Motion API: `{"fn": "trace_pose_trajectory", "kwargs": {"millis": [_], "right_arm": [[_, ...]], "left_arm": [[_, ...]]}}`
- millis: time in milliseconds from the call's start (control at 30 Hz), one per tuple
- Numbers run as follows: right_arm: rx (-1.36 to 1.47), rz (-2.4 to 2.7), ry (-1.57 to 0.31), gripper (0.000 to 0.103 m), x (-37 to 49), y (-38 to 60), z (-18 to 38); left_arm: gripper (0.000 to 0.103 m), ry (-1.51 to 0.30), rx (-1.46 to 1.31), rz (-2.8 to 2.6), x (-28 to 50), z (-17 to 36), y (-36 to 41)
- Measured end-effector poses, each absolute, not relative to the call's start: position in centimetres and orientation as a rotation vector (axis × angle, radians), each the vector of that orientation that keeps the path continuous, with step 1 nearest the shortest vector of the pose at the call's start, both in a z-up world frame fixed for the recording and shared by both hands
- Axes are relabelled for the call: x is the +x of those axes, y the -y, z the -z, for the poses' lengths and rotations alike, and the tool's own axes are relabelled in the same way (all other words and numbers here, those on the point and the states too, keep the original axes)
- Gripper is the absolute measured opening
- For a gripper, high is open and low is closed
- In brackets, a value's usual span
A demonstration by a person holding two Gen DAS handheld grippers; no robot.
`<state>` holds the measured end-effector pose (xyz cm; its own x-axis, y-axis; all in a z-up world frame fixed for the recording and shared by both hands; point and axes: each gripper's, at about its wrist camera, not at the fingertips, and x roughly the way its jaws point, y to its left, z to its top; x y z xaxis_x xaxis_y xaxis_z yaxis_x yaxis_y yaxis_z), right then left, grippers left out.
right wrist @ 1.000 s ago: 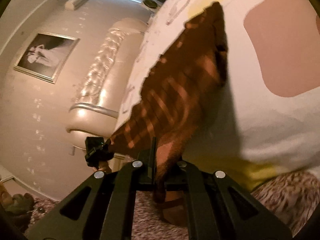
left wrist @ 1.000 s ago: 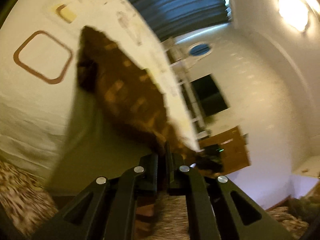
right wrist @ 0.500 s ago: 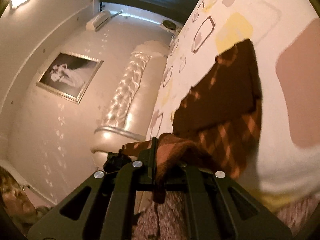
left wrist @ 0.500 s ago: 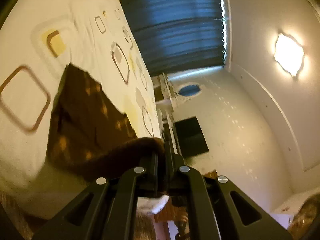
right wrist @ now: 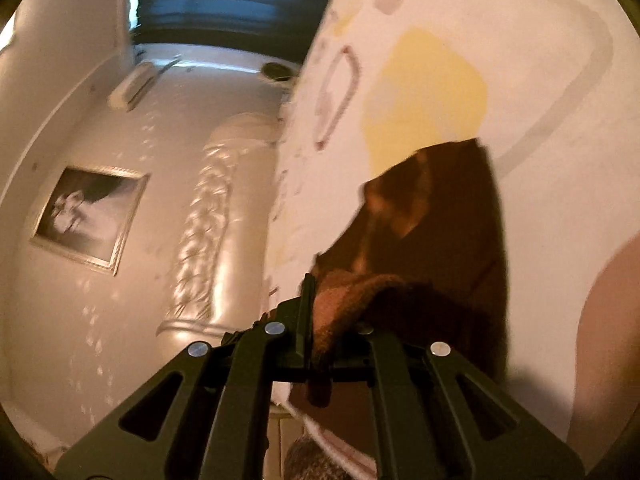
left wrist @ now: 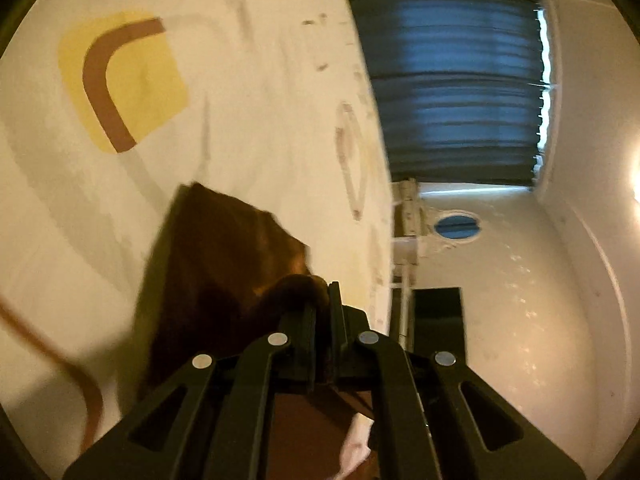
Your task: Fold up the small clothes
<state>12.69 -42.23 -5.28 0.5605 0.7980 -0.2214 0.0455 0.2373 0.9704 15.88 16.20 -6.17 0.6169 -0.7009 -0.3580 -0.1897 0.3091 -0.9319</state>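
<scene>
Left claw [left wrist: 323,300] pinched nearly closed, a bunched brown edge of the cloth [left wrist: 224,264] clamped between its black fingers [left wrist: 308,320]. Right claw [right wrist: 320,312] likewise narrow, gripping a thick rolled fold of the same cloth [right wrist: 440,232], which bulges out over the right-hand finger. Cloth lies on the bed [left wrist: 240,100], mostly flat, with the gripped edge raised and curled over toward the far part. Cloth is dark brown with faint orange plaid lines, soft and fuzzy-looking at the bunched edge; outline in the left view roughly rectangular with an angled far corner, in the right view a broad slab with a ragged left side. Both views blurred, weave detail cannot be told. Bed cover white, smooth, printed with rounded squares: a yellow patch [left wrist: 124,80] with a brown arc in the left view, a yellow patch [right wrist: 424,96] and grey outlines in the right view. Claw linkages black plastic with silver rivets. Background: dark pleated curtain [left wrist: 456,80], pale wall [left wrist: 540,320], framed picture [right wrist: 88,220], glossy tufted headboard [right wrist: 208,220]. A speckled rug [right wrist: 320,460] shows below the bed edge in the right view.
</scene>
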Motion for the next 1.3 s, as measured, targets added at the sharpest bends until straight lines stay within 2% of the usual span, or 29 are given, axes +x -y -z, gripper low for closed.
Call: {"fn": "trace_pose_trajectory", "kwargs": {"millis": [400, 467, 500, 567, 600, 633, 733, 900, 1100, 1200, 1300], "right_arm": [[1.300, -0.535, -0.869, 0.004, 17.5, 43.1, 9.4], [1.310, -0.529, -0.870, 0.007, 18.0, 43.0, 9.8], [1.312, -0.524, -0.869, 0.008, 18.1, 43.1, 9.9], [1.311, -0.508, -0.864, 0.021, 18.3, 43.2, 10.2], [1.323, -0.502, -0.849, 0.035, 18.2, 43.3, 10.3], [1.338, -0.501, -0.829, 0.043, 18.2, 43.6, 10.3], [1.373, -0.505, -0.763, 0.050, 17.6, 44.3, 10.1], [1.305, -0.477, -0.763, 0.057, 15.6, 45.0, 9.4], [1.203, -0.409, -0.823, 0.060, 10.5, 45.6, 9.0], [1.107, -0.375, -0.881, 0.060, 7.9, 45.2, 8.6], [1.052, -0.390, -0.940, 0.060, 5.7, 44.1, 8.4]], "left_arm": [[0.005, -0.935, -1.235, 0.379, 20.6, 8.5, -15.0], [0.005, -0.939, -1.250, 0.365, 20.8, 9.0, -15.1], [0.008, -0.941, -1.256, 0.360, 20.9, 9.2, -15.2], [0.015, -0.945, -1.276, 0.360, 20.6, 9.5, -15.3], [0.023, -0.935, -1.297, 0.353, 20.7, 9.7, -15.3], [0.029, -0.912, -1.325, 0.348, 20.6, 9.7, -15.5], [0.041, -0.853, -1.345, 0.341, 20.8, 9.2, -16.3], [0.042, -0.873, -1.241, 0.309, 19.4, 8.6, -17.5], [0.050, -0.917, -1.105, 0.311, 13.7, 7.6, -18.4], [0.061, -0.941, -1.049, 0.317, 9.7, 7.1, -18.9], [0.062, -0.984, -1.033, 0.344, 6.7, 7.4, -18.9]]}}
